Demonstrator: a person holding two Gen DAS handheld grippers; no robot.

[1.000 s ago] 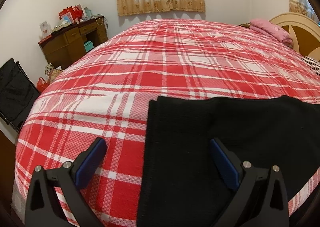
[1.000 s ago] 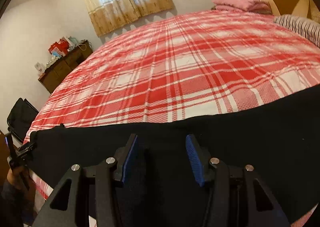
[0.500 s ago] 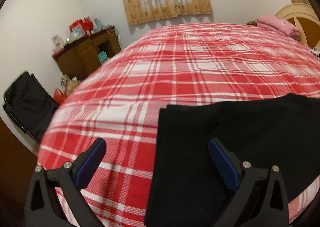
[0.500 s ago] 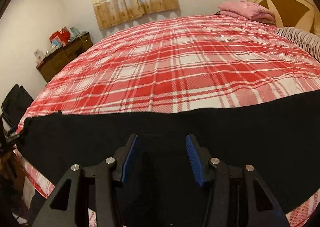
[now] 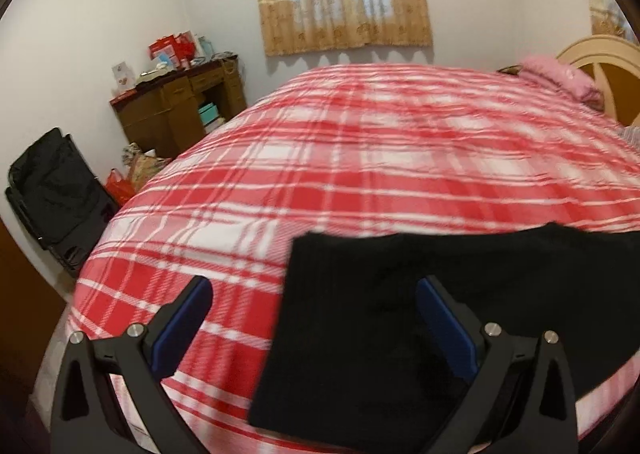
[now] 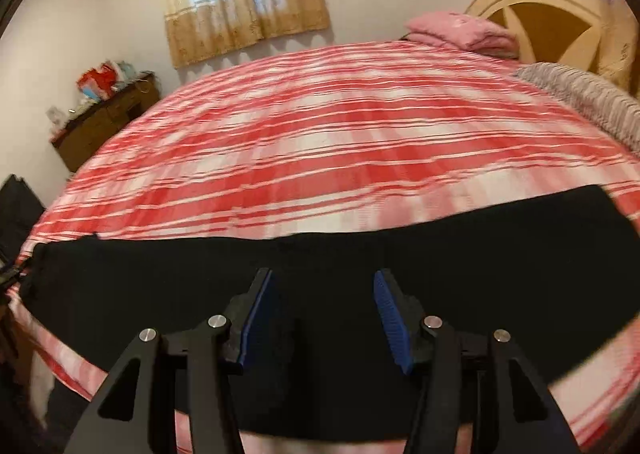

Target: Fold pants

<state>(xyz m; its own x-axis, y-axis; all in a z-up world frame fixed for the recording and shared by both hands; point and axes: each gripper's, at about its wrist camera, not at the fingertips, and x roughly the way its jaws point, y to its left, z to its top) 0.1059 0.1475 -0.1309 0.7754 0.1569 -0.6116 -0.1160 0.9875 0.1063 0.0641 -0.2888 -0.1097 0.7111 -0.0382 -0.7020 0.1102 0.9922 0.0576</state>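
Note:
Black pants (image 5: 360, 334) lie flat as a long strip along the near edge of the bed, on a red and white plaid cover (image 5: 360, 174). My left gripper (image 5: 316, 318) hovers open over their left end: one finger over the plaid, the other over the black cloth. In the right wrist view the pants (image 6: 500, 254) stretch across the whole width, with the right end visible. My right gripper (image 6: 325, 314) hangs above their middle, its blue pads (image 6: 390, 314) apart and nothing pinched between them.
A wooden desk (image 5: 180, 110) with clutter stands against the left wall, with a black folding chair (image 5: 52, 190) and bags beside it. Folded pink bedding (image 6: 460, 30) and a striped pillow (image 6: 588, 98) lie by the cream headboard (image 6: 552, 14). A curtained window is behind the bed.
Both grippers have drawn back and lifted from the pants, so more of the room and bed shows. The right view now takes in the pants' right end. The jaws look the same.

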